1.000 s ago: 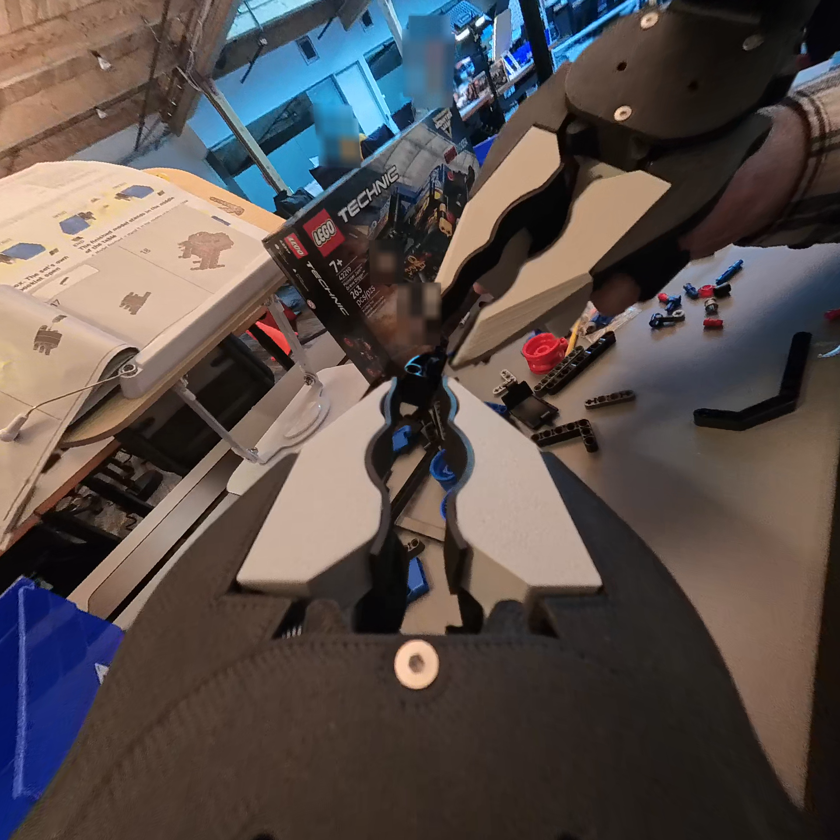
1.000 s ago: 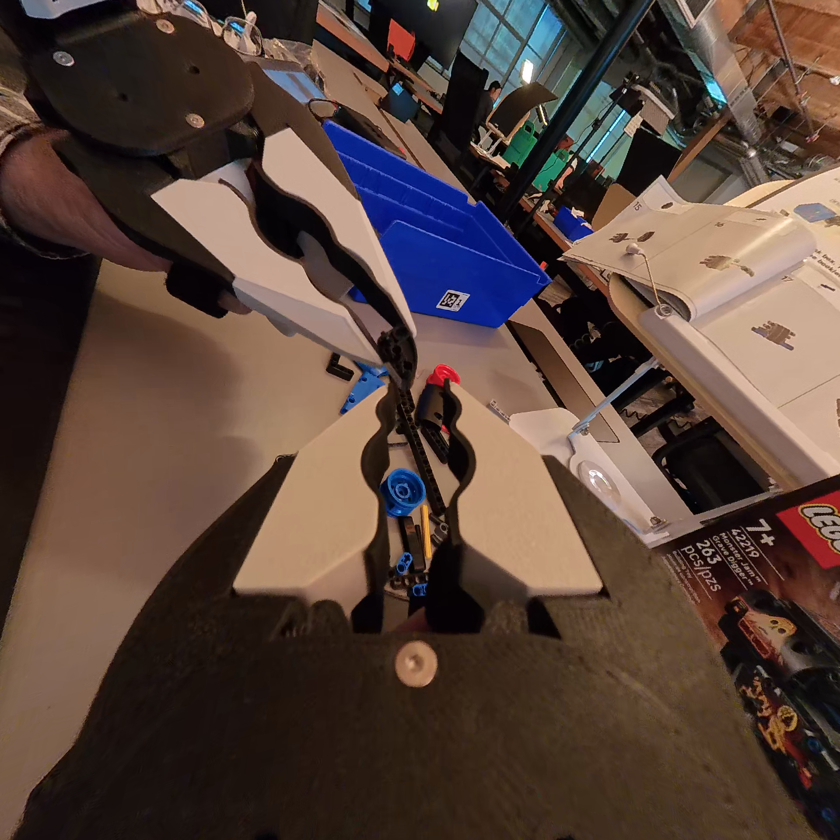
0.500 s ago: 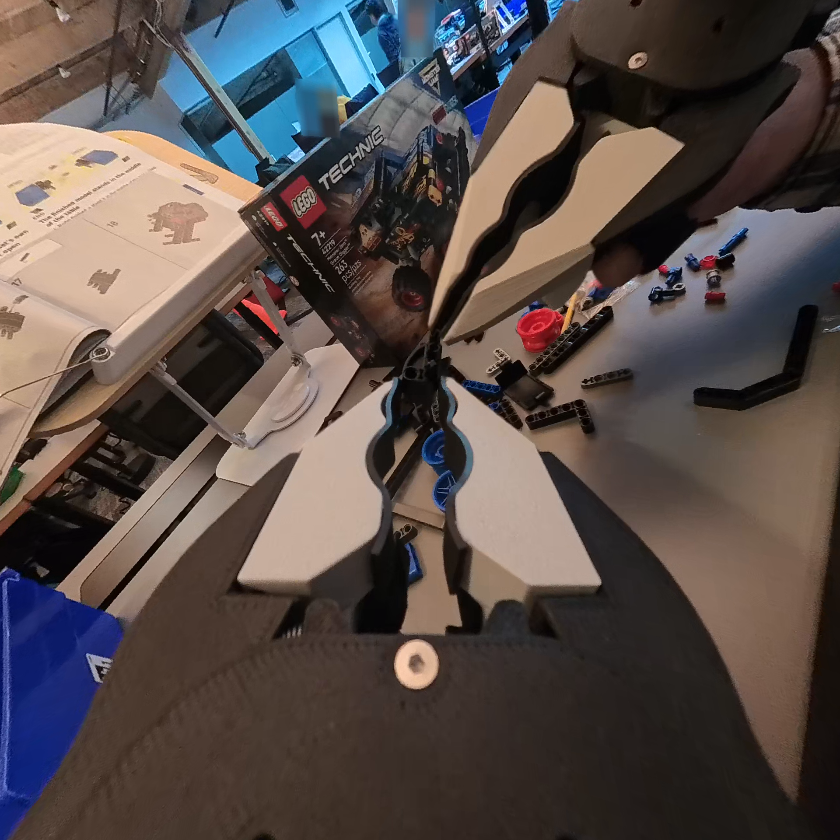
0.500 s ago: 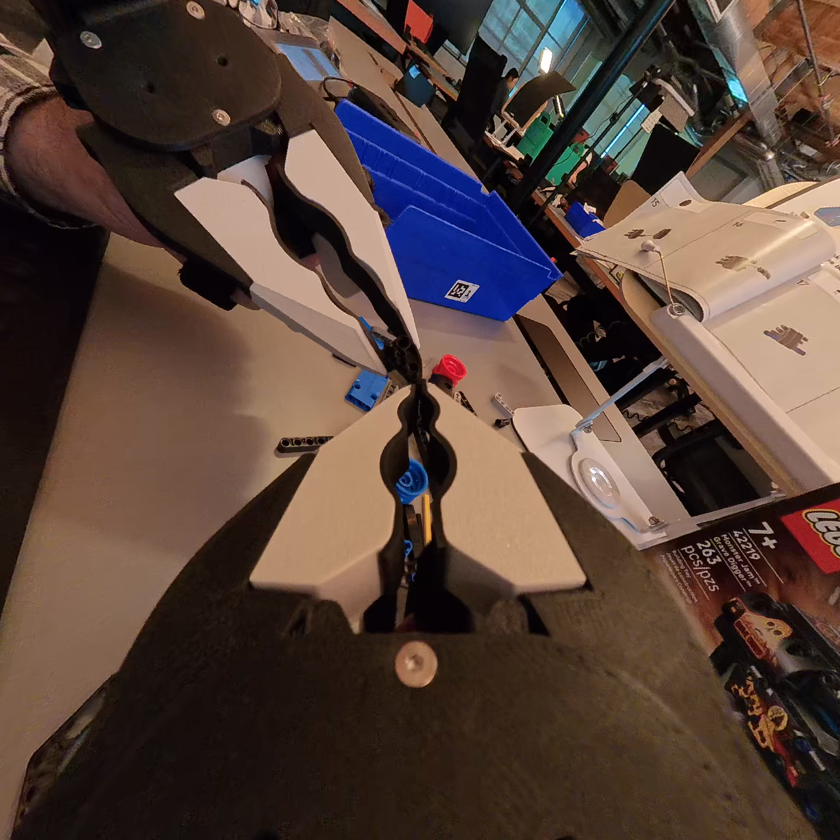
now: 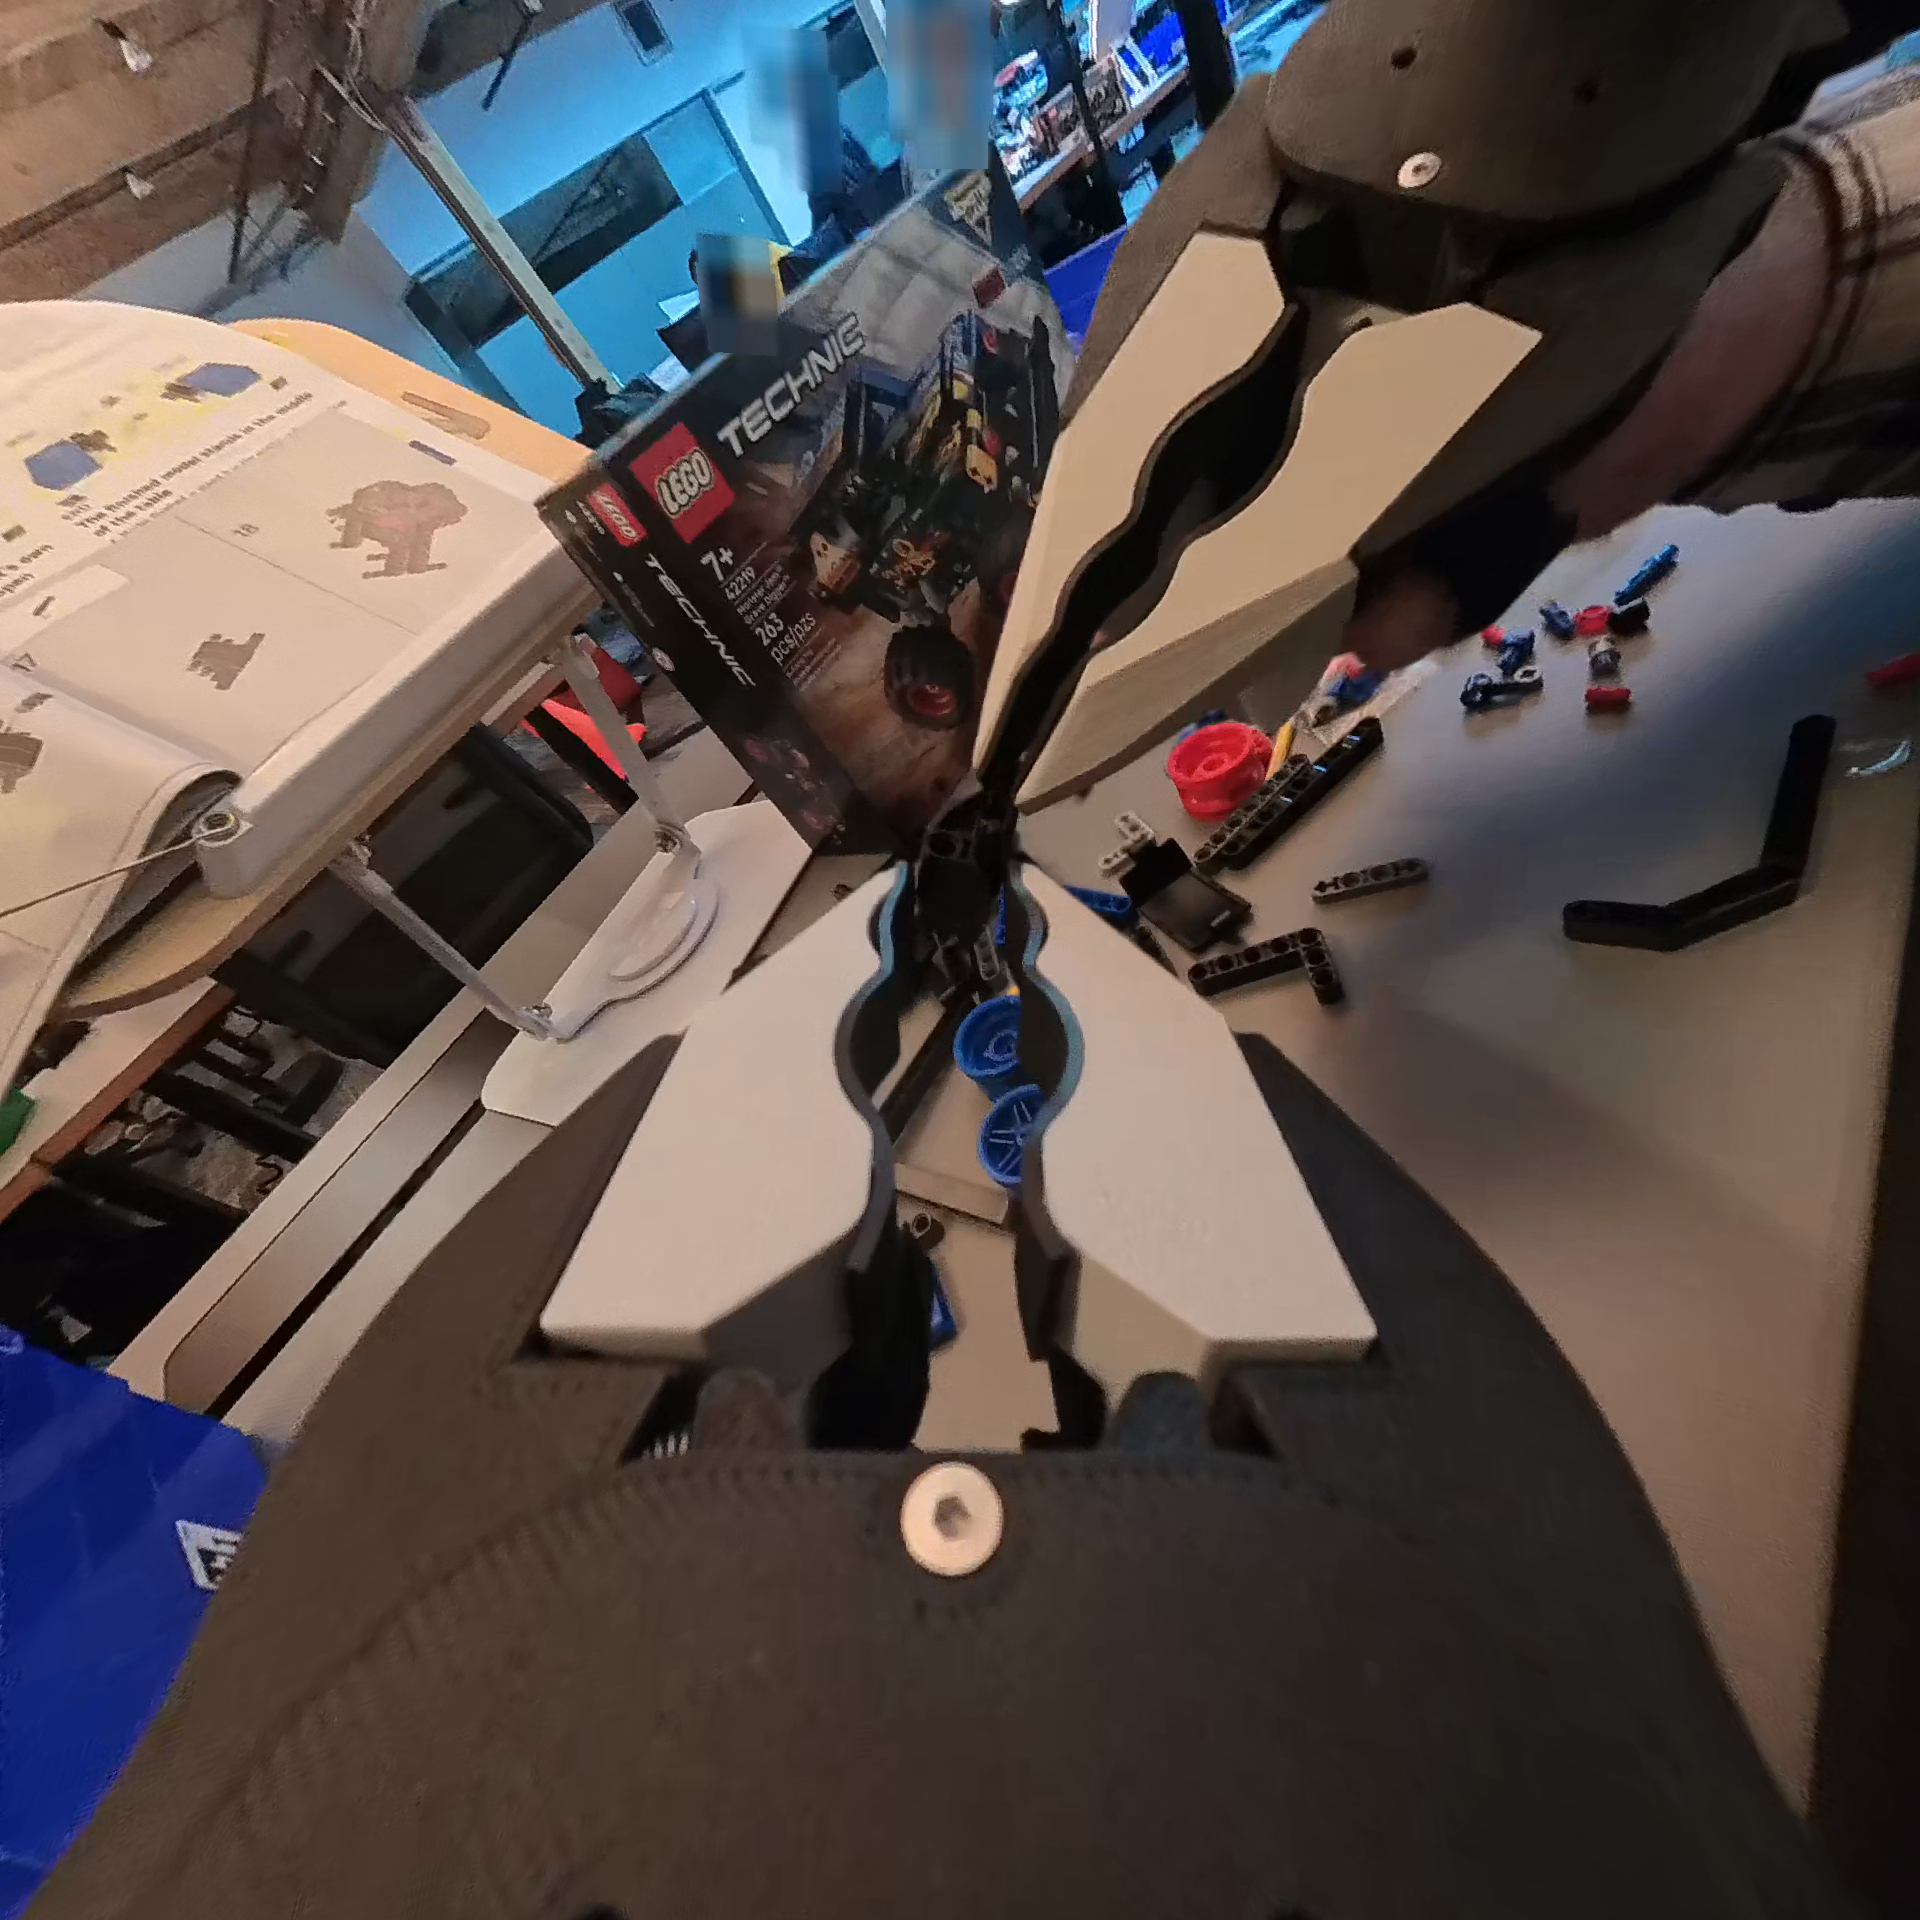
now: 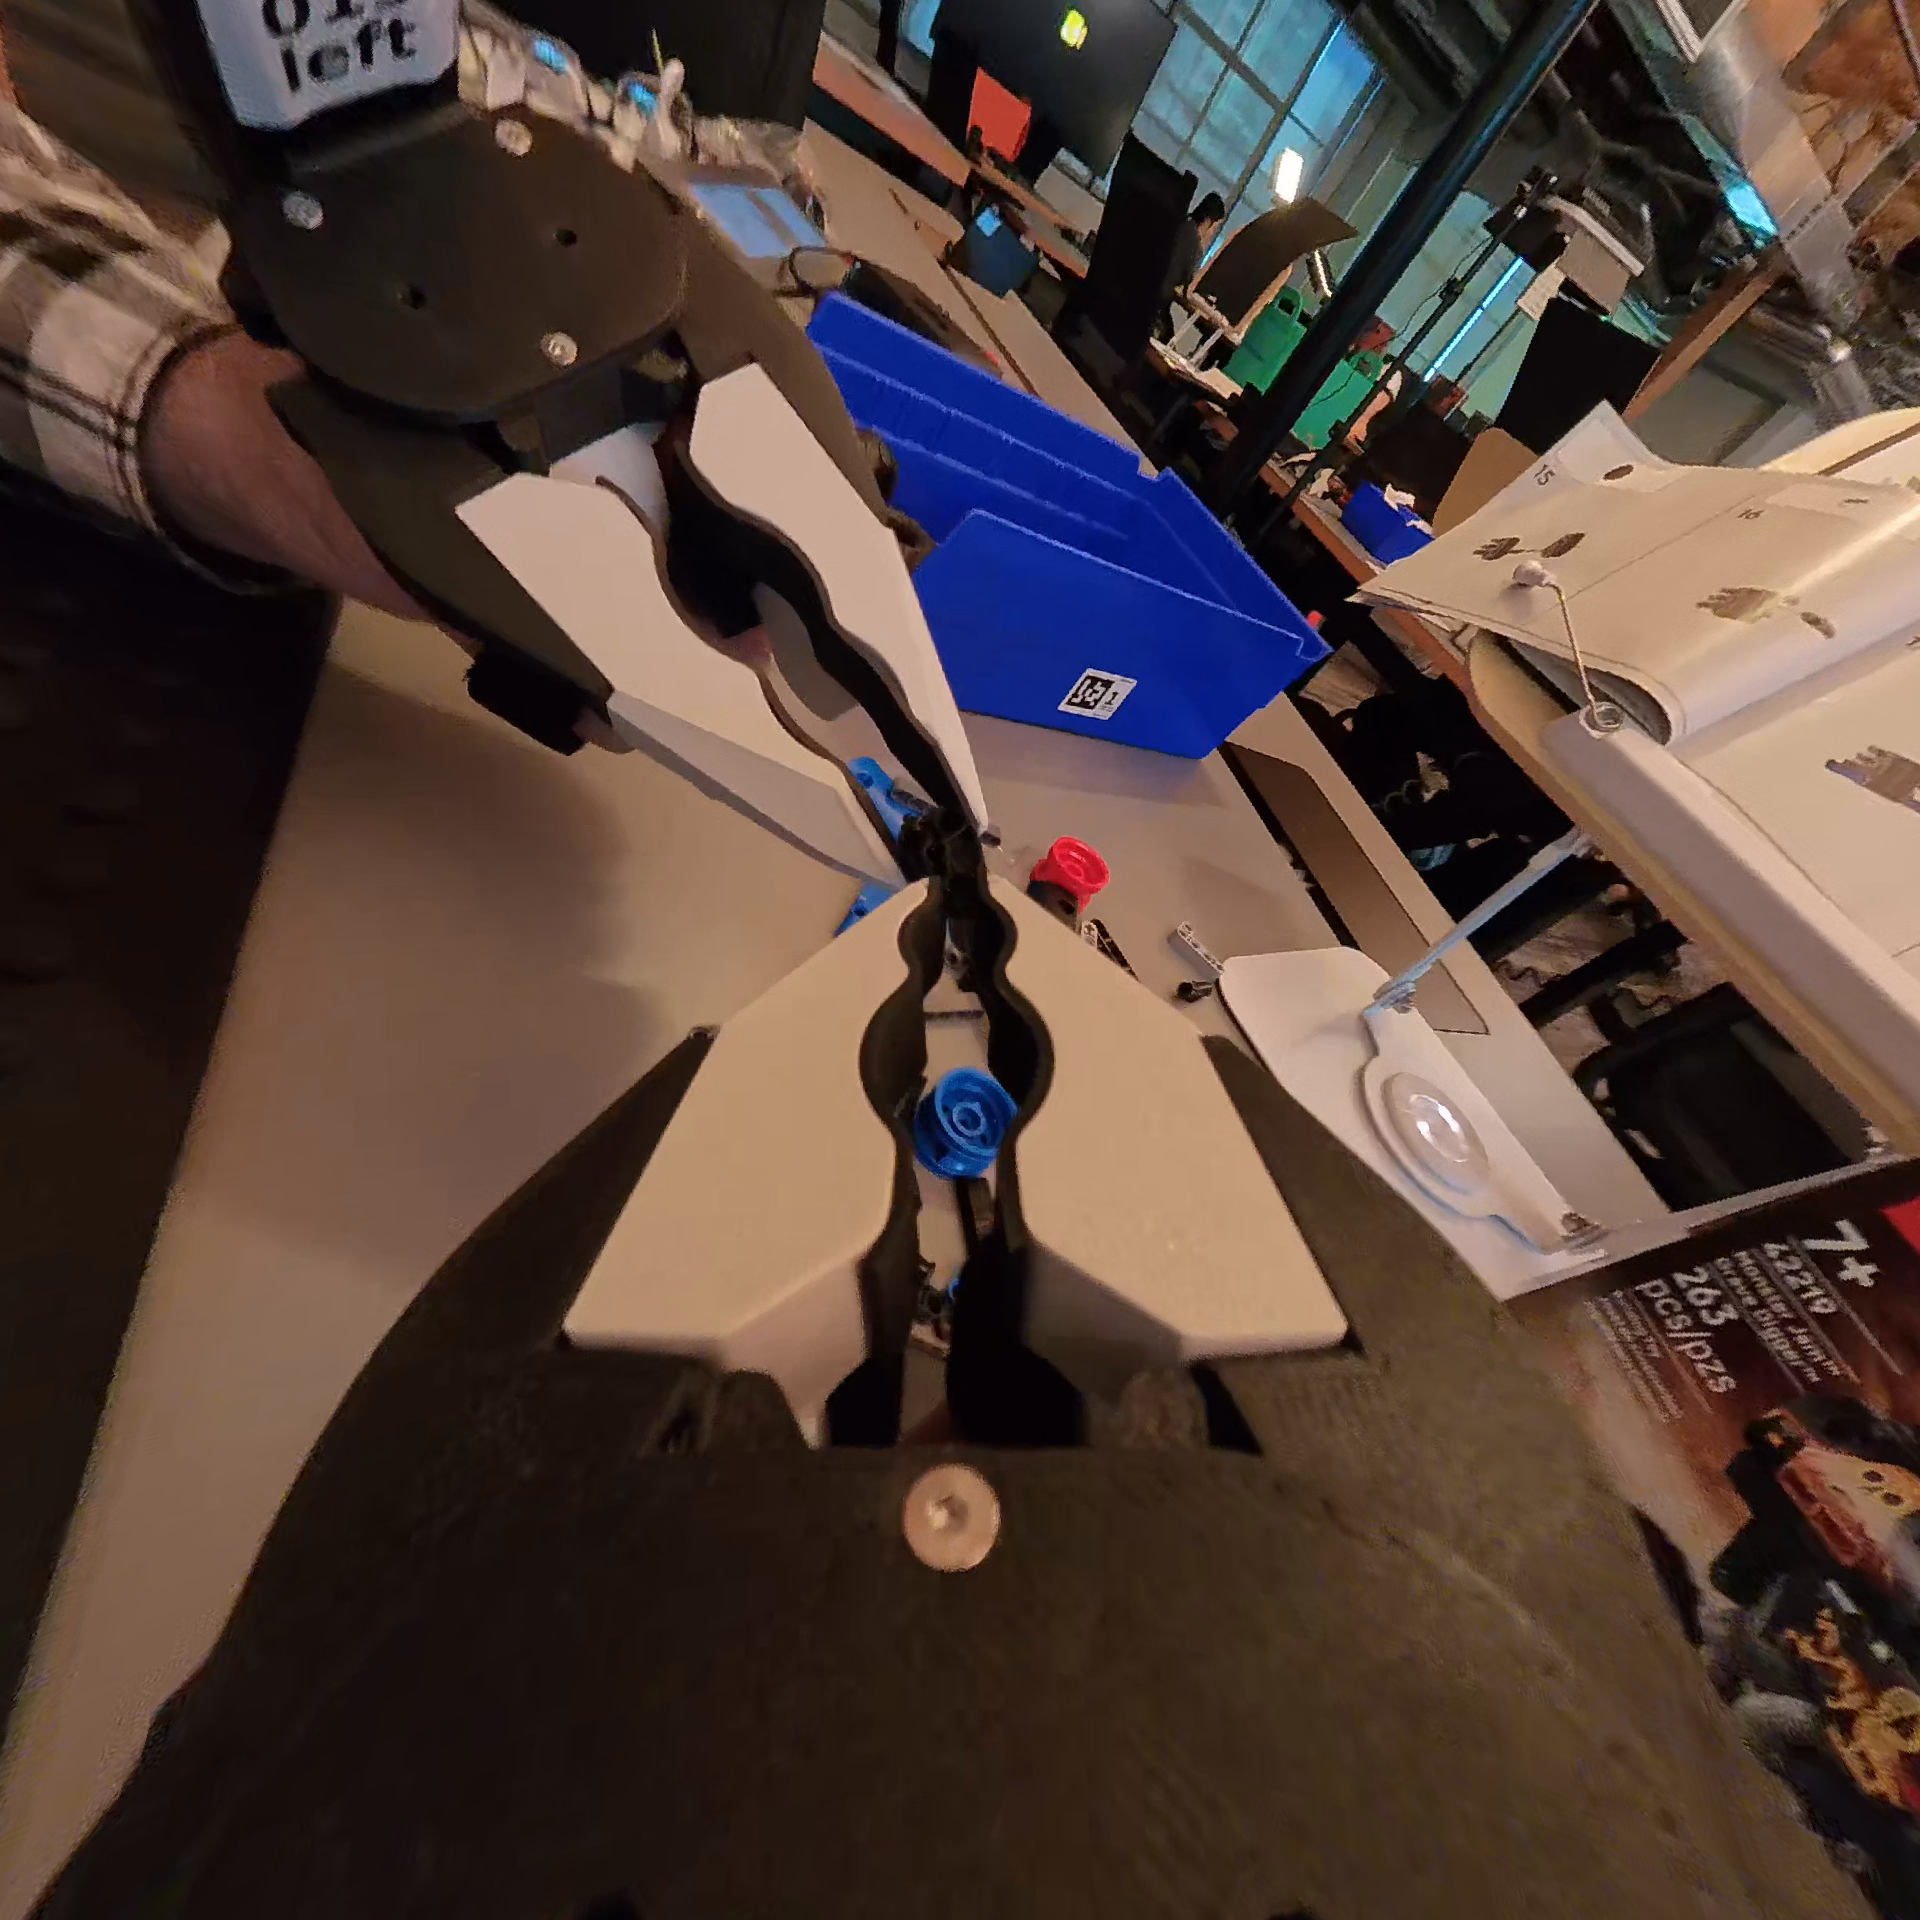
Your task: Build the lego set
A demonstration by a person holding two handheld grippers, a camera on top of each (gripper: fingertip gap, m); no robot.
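A small black Technic assembly (image 5: pixel 951 847) is held above the grey table (image 5: pixel 1558 1091) between both grippers, tip to tip. My left gripper (image 5: pixel 961 888) is shut on its near end. My right gripper (image 5: pixel 992 795) comes down from the upper right and is shut on its far end. In the right wrist view my right gripper (image 6: pixel 951 899) grips the same black assembly (image 6: pixel 943 852), and my left gripper (image 6: pixel 940 826) meets it from the upper left. How the parts join is hidden by the fingers.
Below lie two blue wheel hubs (image 5: pixel 992 1039), a red hub (image 5: pixel 1210 764), black beams (image 5: pixel 1288 795), an angled black beam (image 5: pixel 1725 883) and small pins (image 5: pixel 1558 644). The set's box (image 5: pixel 831 551), an instruction booklet on a stand (image 5: pixel 260 582) and a blue bin (image 6: pixel 1070 603) border the area. Less than 4 cm separates the two grippers' tips.
My right gripper's jaws stood apart a second ago and have closed onto the black assembly held by my left gripper. Both grippers shifted slightly while staying tip to tip.
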